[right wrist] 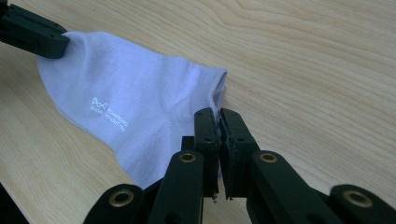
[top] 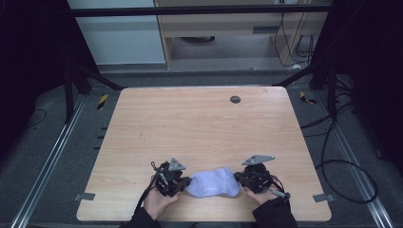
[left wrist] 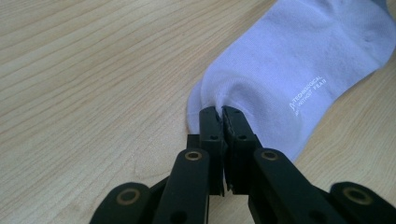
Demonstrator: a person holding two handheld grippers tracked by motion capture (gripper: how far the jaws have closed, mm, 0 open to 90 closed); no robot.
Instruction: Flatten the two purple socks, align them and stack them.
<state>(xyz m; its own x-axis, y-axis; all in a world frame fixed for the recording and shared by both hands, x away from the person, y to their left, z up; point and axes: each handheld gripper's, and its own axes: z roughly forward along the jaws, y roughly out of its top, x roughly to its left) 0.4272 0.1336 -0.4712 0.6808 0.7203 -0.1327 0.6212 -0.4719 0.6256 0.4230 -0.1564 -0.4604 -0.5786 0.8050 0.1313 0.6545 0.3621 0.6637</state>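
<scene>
Both grippers' fingers clamped on sock (top: 212,183); left (top: 183,183) | right (top: 236,178) ends; table (top: 199,123)

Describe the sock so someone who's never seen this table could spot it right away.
Start at the wooden table and go to its near edge, where the person's two hands come in. Between the left hand-held gripper and the right hand-held gripper lies a pale lilac-white sock, pinched at each end. It is the one soft, light thing among black hardware, with small white lettering on its side.
</scene>
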